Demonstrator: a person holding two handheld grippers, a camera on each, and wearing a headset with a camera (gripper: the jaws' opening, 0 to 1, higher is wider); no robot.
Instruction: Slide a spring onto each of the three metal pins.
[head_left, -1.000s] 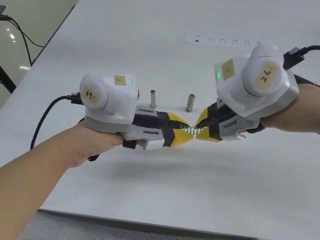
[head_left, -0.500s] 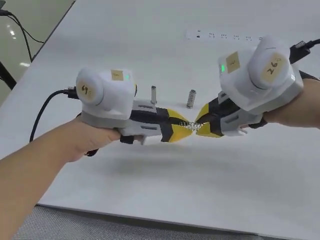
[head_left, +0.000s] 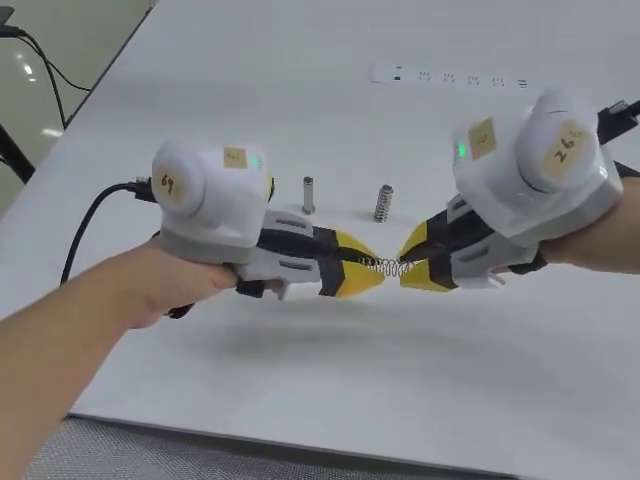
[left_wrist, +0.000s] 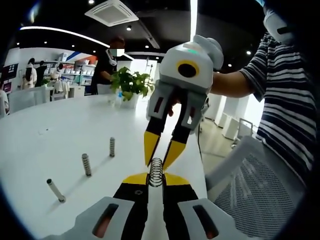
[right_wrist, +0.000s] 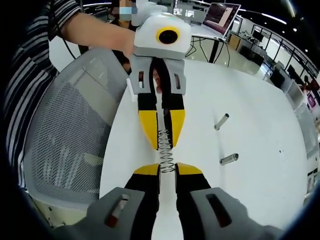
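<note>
L gripper (head_left: 378, 273) & R gripper (head_left: 403, 270) each clamp an end of one spring (head_left: 390, 265)

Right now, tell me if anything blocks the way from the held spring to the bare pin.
Nothing visible does. The spring is held in the air between the left gripper and right gripper. Only bare table lies between it and the bare pin; the sprung pin stands aside.

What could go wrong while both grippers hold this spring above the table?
The spring is pinched at its ends by the left gripper and right gripper; pulling apart could stretch it. If one lets go badly, it may flick away or drop to the table instead of reaching the bare pin.
</note>
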